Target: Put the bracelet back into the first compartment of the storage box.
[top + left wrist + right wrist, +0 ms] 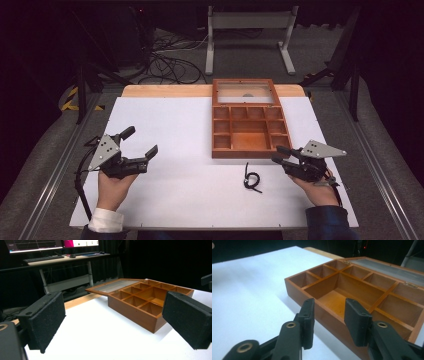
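Risk of snagging the open compartmented wooden box (248, 134) on the white tabletop (170, 135): right gripper (329, 315) narrow-jawed and empty by its near wall, black coiled cord (251, 178) just before it, left gripper (141, 143) wide, well aside.

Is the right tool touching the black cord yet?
Apart. In the high view the right tool sits by the box front corner, with bare white table between it and the cord.
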`<state>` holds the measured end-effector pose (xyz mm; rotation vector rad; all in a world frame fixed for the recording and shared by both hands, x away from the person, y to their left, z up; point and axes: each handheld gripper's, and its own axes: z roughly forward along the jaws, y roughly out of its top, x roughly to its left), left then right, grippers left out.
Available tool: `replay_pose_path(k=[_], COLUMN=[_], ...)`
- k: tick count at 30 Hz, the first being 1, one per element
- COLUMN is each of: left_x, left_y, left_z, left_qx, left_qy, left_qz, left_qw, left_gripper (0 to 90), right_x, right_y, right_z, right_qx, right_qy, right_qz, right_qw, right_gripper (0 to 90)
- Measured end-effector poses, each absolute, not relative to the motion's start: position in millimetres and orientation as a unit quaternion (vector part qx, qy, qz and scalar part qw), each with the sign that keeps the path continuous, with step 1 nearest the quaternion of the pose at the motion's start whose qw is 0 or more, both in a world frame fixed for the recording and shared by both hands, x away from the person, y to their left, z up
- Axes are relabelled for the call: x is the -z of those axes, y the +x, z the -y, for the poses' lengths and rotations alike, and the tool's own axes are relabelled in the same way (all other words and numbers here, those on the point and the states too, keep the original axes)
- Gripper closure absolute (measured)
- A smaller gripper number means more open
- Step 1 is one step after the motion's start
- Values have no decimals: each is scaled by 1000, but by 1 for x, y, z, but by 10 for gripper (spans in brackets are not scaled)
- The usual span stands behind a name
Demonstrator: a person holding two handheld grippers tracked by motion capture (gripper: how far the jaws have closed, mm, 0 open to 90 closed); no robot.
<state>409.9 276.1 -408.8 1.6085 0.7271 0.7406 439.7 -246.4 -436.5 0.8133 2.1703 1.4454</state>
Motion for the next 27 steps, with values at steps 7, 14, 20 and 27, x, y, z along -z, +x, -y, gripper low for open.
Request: replay_pose_path(k=[7, 14, 20, 27], left_x=[410, 412, 412, 414], left_y=[410, 411, 411, 412], left_z=[-276, -275, -275, -274], left_qx=[-316, -315, -318, -312], left_qy=[688, 692, 690, 694], left_qz=[-313, -309, -313, -312], left_qw=[574, 571, 569, 569], left_gripper=[56, 58, 59, 64], right_x=[441, 445, 450, 456], right_y=[439, 443, 446, 447], right_z=[237, 232, 227, 219], right_qx=[-501, -477, -456, -438], right_qy=[266, 279, 284, 269], right_qz=[-800, -814, -827, -844], right_qw=[195, 182, 168, 153], right_gripper=[662, 664, 667, 668])
